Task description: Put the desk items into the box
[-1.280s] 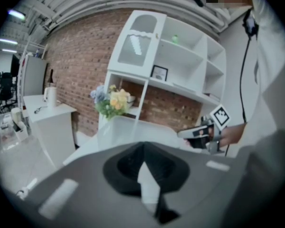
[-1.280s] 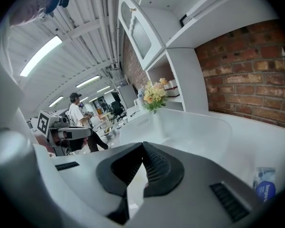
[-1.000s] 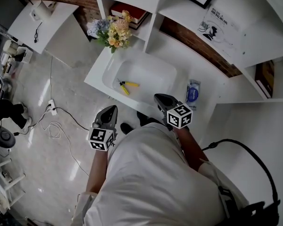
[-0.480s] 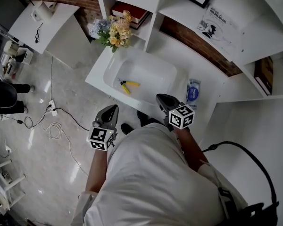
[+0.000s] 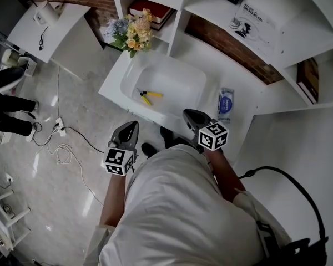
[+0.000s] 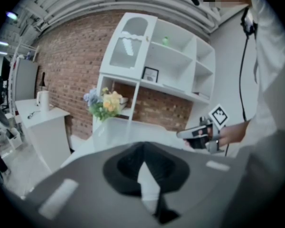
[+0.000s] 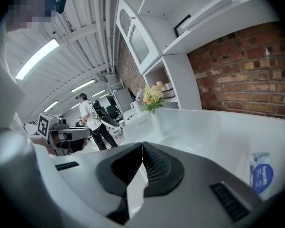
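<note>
A white box (image 5: 180, 76) stands on the white desk (image 5: 250, 101), with yellow-handled pliers (image 5: 149, 97) lying inside it. To its right a blue-and-white packet (image 5: 226, 105) lies flat on the desk, also in the right gripper view as the packet (image 7: 262, 175). My left gripper (image 5: 132, 126) hovers off the desk's front edge, below the box, shut and empty. My right gripper (image 5: 186, 113) hangs at the box's near right corner, shut with nothing in it. In their own views, the left gripper (image 6: 142, 146) and right gripper (image 7: 142, 145) both face the box (image 7: 180, 122).
A bunch of flowers (image 5: 130, 32) stands at the box's far left corner. White shelves (image 5: 177, 4) with books rise behind the desk against a brick wall. Cables (image 5: 66, 146) trail on the floor to the left. A person (image 7: 92, 122) stands in the background.
Both grippers keep their places. The head view has shifted slightly, and a person's legs at the far left of the floor have moved.
</note>
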Available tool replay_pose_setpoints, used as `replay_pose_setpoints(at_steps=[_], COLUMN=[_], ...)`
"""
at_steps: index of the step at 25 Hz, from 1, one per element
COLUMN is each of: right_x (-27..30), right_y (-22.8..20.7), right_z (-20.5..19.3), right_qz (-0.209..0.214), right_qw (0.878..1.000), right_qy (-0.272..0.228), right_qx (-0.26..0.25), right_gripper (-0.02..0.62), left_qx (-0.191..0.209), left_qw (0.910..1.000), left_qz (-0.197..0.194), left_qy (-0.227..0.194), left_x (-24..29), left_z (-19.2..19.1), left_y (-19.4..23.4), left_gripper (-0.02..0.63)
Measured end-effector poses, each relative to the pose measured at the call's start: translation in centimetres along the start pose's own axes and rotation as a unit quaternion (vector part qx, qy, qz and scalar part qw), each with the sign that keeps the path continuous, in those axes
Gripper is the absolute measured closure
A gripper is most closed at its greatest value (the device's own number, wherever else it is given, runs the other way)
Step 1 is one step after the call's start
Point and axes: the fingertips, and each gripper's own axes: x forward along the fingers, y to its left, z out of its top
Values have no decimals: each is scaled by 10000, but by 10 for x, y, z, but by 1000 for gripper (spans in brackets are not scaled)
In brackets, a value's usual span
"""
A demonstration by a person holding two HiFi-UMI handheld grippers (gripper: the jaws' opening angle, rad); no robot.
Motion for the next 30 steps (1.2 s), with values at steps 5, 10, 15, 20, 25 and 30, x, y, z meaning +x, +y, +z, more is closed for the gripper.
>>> replay_pose_setpoints(at_steps=[5, 10, 15, 20, 25, 30], right_x=[-8, -17, -29, -40, -51, -67], right_y=[11, 20, 17, 7, -6, -31], right_z=[-10, -21, -31, -33, -34, -39], right_qz=[-100, -239, -293, -285, -162, -166], right_qw=[9999, 9997, 9995, 9996, 9999, 9998], right_qy=[-18, -27, -38, -55, -28, 80], right_qx=[-4, -87, -55, -13, 7, 1], right_gripper=[592, 592, 592, 592, 592, 592], left_qx=[65, 148, 160, 77, 29, -7], left_qw=[9999, 9993, 9985, 9984, 9988, 9991], left_qz=[-139, -351, -505, -557, -481, -406], left_qy=[16, 52, 108, 71, 91, 127], left_x=[-8, -13, -11, -5, 6, 23], left_z=[-3, -13, -23, -25, -24, -25], left_y=[-6, -16, -36, -54, -72, -92], left_gripper=[603, 603, 603, 603, 603, 603])
